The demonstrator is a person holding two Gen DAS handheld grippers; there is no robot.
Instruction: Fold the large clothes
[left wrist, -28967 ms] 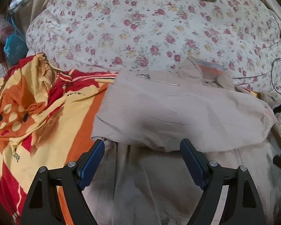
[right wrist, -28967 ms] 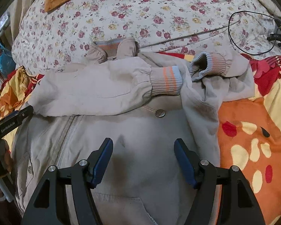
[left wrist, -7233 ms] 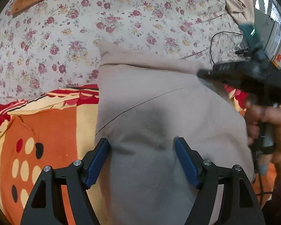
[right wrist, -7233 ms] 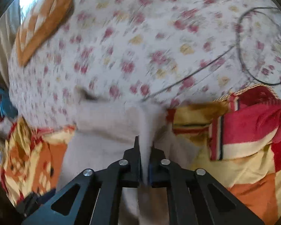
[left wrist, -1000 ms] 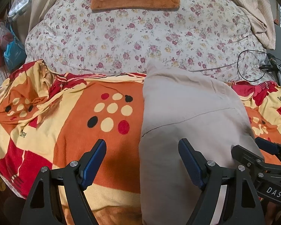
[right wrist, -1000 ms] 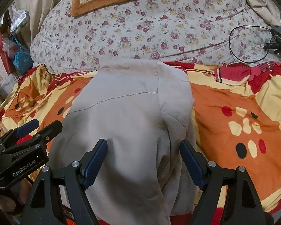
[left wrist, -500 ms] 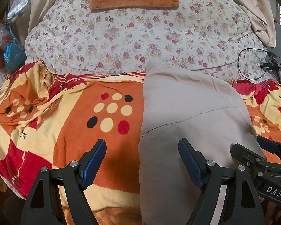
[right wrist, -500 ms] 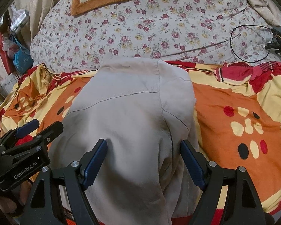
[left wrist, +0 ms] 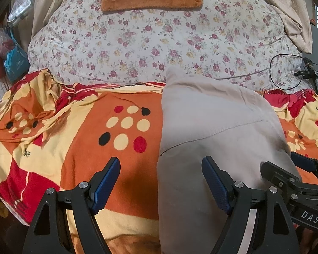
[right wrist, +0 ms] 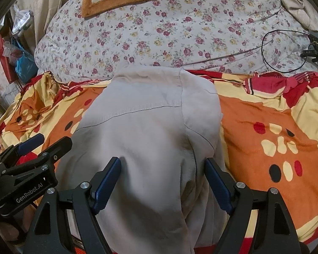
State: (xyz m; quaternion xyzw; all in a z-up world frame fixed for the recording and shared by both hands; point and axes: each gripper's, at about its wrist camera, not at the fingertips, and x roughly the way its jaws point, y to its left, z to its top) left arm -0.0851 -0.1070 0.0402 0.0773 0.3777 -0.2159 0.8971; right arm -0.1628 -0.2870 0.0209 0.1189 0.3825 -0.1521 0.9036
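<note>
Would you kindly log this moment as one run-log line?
left gripper: open, empty | right gripper: open, empty | beige jacket: folded, lying on orange blanket

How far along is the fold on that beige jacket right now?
Done, by the look of it: the beige jacket lies as a compact folded bundle on the orange blanket, with no sleeves or cuffs showing. In hand: nothing; the left gripper and right gripper are both open and grip no fabric. Left: at most some smoothing of its near edge, where some creases show.
</note>
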